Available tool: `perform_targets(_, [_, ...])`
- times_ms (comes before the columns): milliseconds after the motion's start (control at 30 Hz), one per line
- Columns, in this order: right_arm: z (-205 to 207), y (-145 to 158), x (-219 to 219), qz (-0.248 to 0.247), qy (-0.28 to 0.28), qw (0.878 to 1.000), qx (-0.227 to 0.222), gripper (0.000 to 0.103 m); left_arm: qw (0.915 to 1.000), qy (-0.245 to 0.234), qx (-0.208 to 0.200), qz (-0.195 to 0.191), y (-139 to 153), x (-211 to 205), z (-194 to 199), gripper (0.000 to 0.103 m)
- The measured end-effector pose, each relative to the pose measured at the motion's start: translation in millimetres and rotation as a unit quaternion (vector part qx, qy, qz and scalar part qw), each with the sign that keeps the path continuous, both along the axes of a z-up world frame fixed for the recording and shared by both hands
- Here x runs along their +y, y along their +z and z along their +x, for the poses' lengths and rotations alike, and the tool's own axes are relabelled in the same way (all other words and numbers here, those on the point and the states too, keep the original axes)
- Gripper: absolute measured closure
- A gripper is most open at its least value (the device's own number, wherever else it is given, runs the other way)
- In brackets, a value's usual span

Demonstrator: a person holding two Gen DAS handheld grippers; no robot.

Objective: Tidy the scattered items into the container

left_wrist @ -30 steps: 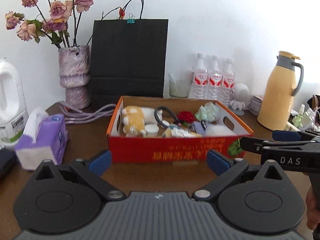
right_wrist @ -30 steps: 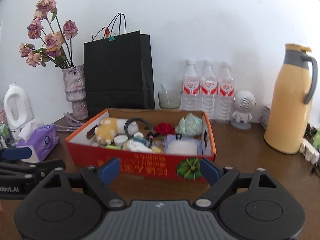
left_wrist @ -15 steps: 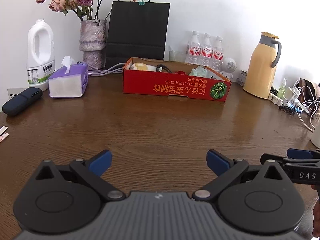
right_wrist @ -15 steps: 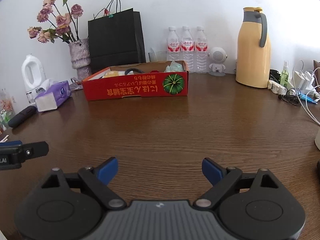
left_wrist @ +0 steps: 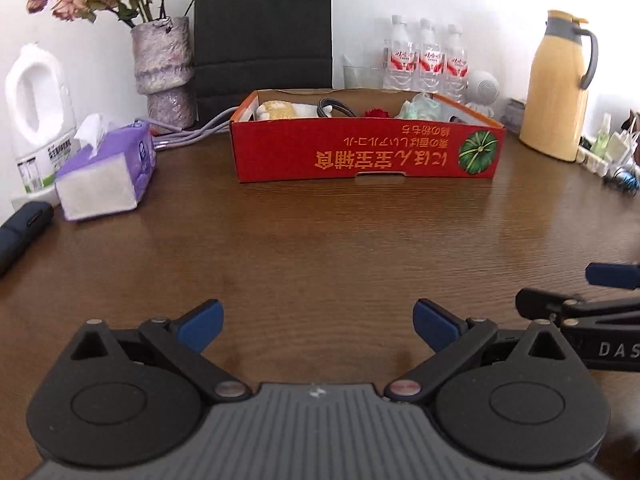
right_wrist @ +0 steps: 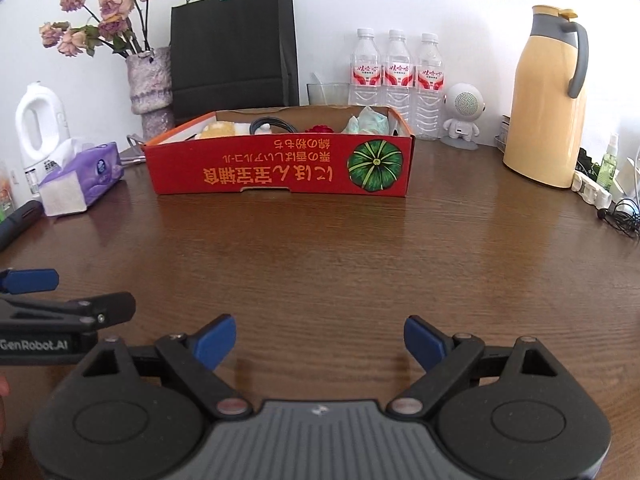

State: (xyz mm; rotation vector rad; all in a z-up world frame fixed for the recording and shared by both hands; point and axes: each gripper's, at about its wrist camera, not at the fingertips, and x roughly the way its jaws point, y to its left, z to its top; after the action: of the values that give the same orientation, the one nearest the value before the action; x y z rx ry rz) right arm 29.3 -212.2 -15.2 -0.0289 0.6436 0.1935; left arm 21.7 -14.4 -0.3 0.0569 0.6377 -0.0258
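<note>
A red cardboard box (left_wrist: 360,152) (right_wrist: 280,168) stands at the back of the brown table, holding a yellow plush toy (left_wrist: 276,110), a black cable coil (left_wrist: 334,106), a red rose (left_wrist: 376,113) and a pale green packet (left_wrist: 420,106). My left gripper (left_wrist: 318,322) hovers low over bare table well in front of the box, open, with nothing between its blue fingertips. My right gripper (right_wrist: 319,340) is just as low and open, also empty. Each gripper shows at the edge of the other's view, side by side: the right gripper (left_wrist: 592,300), the left gripper (right_wrist: 60,308).
A purple tissue pack (left_wrist: 104,172), a white jug (left_wrist: 38,108) and a dark case (left_wrist: 20,228) sit at the left. A vase of dried roses (left_wrist: 162,68), a black paper bag (left_wrist: 262,28), water bottles (left_wrist: 426,56), a white speaker figure (right_wrist: 462,114) and a yellow thermos (left_wrist: 558,88) line the wall. Cables (right_wrist: 624,216) lie far right.
Both grippers have drawn back from just above the box and sunk low over the table. The box now shows its front wall rather than its inside. Both stayed open.
</note>
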Motion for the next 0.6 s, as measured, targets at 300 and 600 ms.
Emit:
perform_targets(300, [26.0,-4.5,6.3,-0.013,-0.009,1.0,0.013,0.003,0.9994,-0.006,0.032,-0.011,-7.0,1.3,18.4,0.0])
perform_targets(600, [29.8,-8.5,5.5,-0.014,-0.016,0.999,0.028,0.0,0.9995,0.001,0.03,-0.013,-8.7,1.0,22.0,0.0])
